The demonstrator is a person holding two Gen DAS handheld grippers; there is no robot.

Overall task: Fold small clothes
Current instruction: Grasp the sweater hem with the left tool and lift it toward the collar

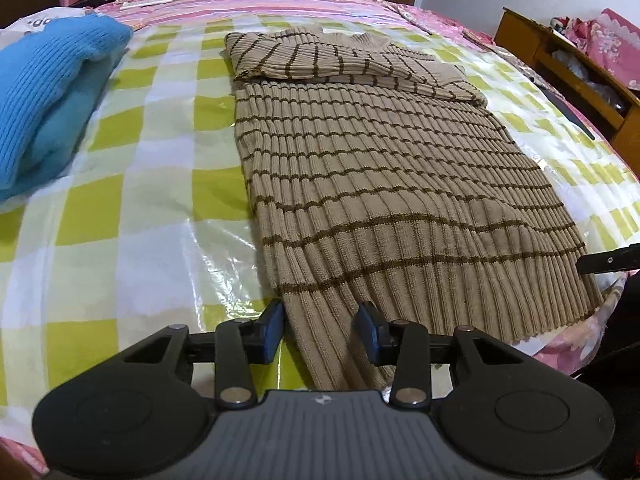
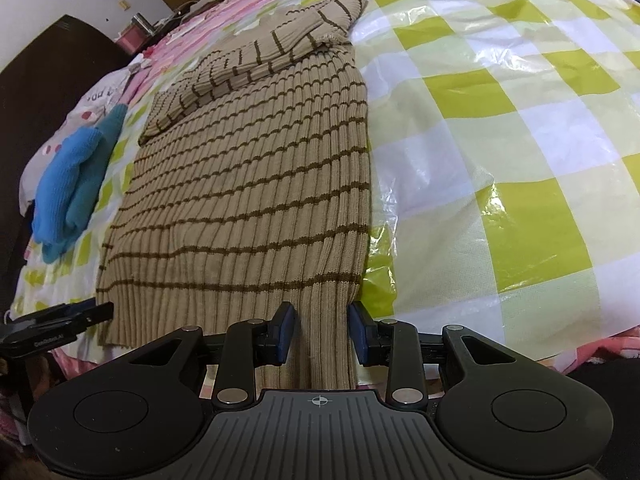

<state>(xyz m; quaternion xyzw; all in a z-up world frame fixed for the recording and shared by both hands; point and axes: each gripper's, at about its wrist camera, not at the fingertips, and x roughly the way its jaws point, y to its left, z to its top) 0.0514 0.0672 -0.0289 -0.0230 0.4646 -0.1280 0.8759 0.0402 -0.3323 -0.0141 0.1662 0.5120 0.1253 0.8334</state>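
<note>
A beige ribbed sweater with brown stripes (image 1: 380,168) lies flat on the bed, hem toward me, and its sleeves (image 1: 340,60) are folded across the top. My left gripper (image 1: 322,328) straddles the hem's left corner. Fabric lies between its blue pads (image 1: 274,328), but I see no pinch. In the right wrist view the same sweater (image 2: 248,184) runs away from me. My right gripper (image 2: 322,332) straddles the hem's right corner, open, with a strip of knit between its pads (image 2: 286,332). Each gripper shows at the edge of the other's view (image 1: 608,262) (image 2: 72,316).
A blue knitted garment (image 1: 48,92) (image 2: 72,184) lies folded to the left of the sweater. A green-and-white checked plastic sheet (image 1: 140,200) (image 2: 500,140) covers the pink bedspread. A wooden bedside cabinet (image 1: 560,64) stands at the far right.
</note>
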